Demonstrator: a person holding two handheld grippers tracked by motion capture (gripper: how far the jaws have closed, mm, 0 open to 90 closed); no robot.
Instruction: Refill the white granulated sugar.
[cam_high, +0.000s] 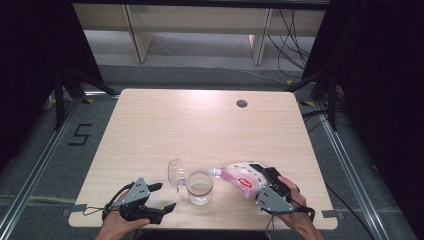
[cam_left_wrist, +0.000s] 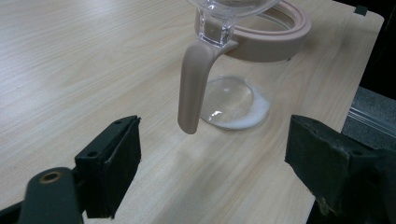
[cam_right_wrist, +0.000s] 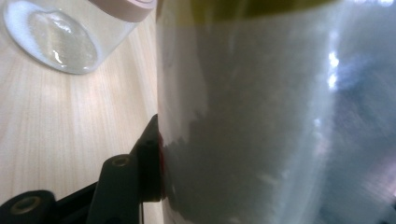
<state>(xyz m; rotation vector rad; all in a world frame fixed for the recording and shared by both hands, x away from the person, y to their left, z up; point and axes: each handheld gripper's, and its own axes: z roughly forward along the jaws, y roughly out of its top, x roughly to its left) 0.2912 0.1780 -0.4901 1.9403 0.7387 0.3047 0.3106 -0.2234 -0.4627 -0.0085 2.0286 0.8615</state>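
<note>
A clear glass jug (cam_high: 200, 188) with a pinkish rim (cam_left_wrist: 275, 35) and handle (cam_left_wrist: 191, 88) stands near the table's front edge. Its clear lid (cam_high: 176, 172) is tipped up on the left. My right gripper (cam_high: 258, 183) is shut on a plastic bottle (cam_high: 239, 178) of pink liquid. The bottle lies tilted, its neck pointing left at the jug's rim. In the right gripper view the bottle (cam_right_wrist: 280, 116) is close up, with one black finger (cam_right_wrist: 148, 158) pressed against its side. My left gripper (cam_high: 166, 196) stands open just left of the jug, jaws wide on either side of the handle, touching nothing.
The wooden table (cam_high: 200, 125) has a dark cable hole (cam_high: 242, 103) at the back right. The front edge lies close under both hands. Beyond the table are grey floor, metal rails and furniture legs.
</note>
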